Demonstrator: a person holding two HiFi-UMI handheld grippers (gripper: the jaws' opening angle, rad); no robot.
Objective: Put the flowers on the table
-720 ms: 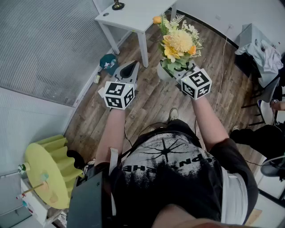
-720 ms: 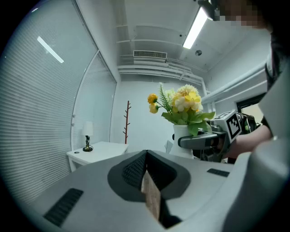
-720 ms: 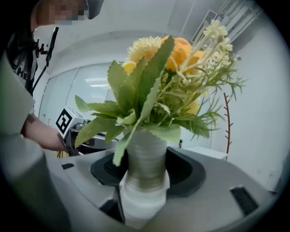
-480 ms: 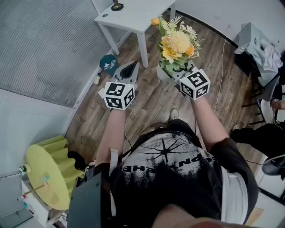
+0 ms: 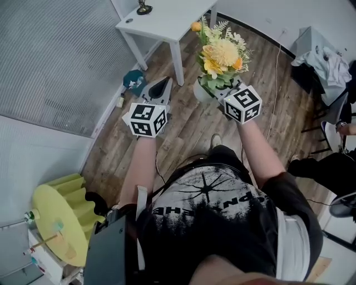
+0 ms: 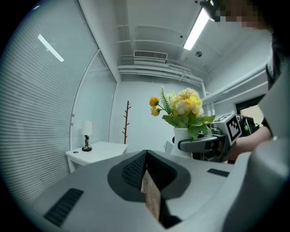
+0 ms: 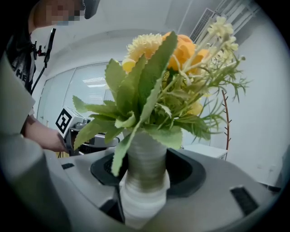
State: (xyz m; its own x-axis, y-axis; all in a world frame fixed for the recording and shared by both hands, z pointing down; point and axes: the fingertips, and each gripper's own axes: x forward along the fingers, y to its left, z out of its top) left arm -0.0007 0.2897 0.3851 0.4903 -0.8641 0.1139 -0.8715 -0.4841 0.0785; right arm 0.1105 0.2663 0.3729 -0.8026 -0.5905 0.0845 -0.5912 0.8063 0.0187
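Note:
A white ribbed vase [image 7: 144,179] full of yellow and orange flowers [image 5: 221,53] is carried in the air over the wooden floor. My right gripper [image 5: 214,89] is shut on the vase, with the vase's body wedged between both jaws in the right gripper view. The bouquet [image 6: 182,106] also shows in the left gripper view, to the right and ahead. My left gripper [image 5: 158,89] is held level beside it, jaws together and nothing between them. The white table [image 5: 164,19] stands ahead at the top of the head view, its top bare near the flowers.
A small dark lamp [image 5: 144,7] stands on the table's far corner. A teal object [image 5: 133,79] lies on the floor by the table leg. A chair with clothes [image 5: 328,61] is at the right, a yellow fan-like thing [image 5: 58,211] at the lower left. Window blinds [image 5: 50,50] run along the left.
Both grippers and the flowers have edged slightly forward towards the table; the grip on the vase is unchanged.

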